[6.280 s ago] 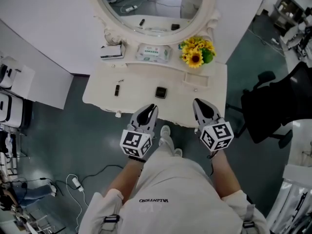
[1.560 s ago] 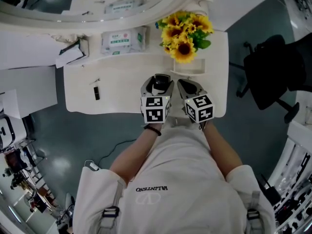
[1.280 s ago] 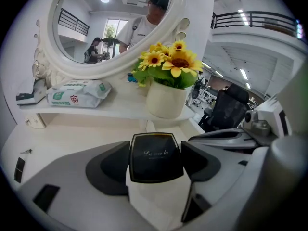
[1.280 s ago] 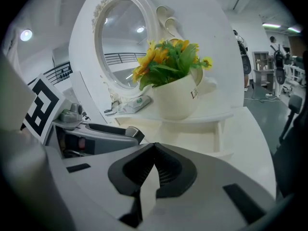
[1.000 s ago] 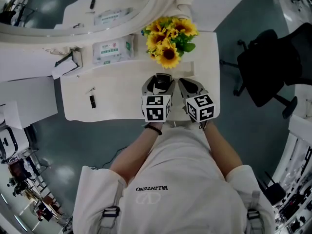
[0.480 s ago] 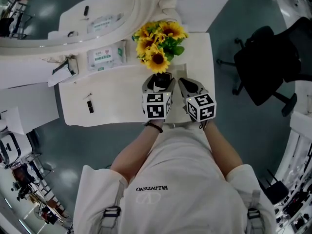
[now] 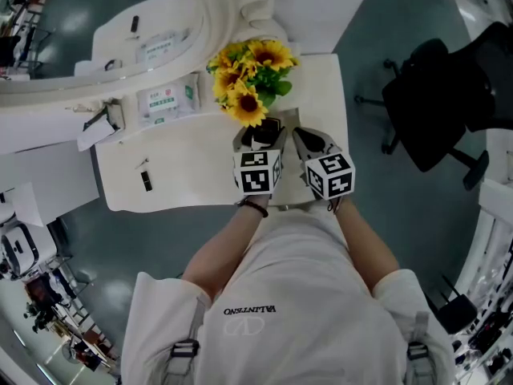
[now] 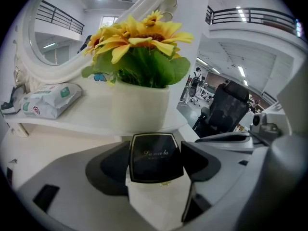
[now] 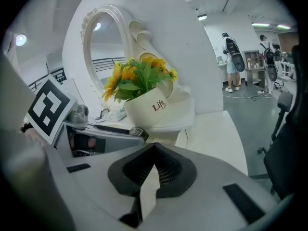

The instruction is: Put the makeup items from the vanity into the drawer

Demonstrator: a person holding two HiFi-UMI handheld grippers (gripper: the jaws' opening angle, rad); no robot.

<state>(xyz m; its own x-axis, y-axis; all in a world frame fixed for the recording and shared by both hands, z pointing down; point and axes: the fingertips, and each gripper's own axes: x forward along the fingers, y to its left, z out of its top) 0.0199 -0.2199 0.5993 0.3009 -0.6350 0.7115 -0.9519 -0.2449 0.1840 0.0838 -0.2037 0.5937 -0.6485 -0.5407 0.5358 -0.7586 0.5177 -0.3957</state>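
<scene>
From the head view, both forearms (image 7: 223,249) reach forward, with the 2 grippers side by side over the near right part of the vanity (image 7: 192,167). The left gripper (image 7: 261,132) carries a black compact (image 7: 263,137) just near of the sunflowers (image 7: 243,77). The right gripper (image 7: 308,139) is just beside it. A pack of wipes (image 7: 164,101) lies far left, and a small dark item (image 7: 146,180) lies well apart on the left. In the left gripper view, the jaws clamp the compact (image 8: 154,159) by its sides, in front of a white pot (image 8: 139,107) holding the sunflowers. In the right gripper view, the jaws meet with nothing between them, angled down toward the pot (image 9: 150,109).
</scene>
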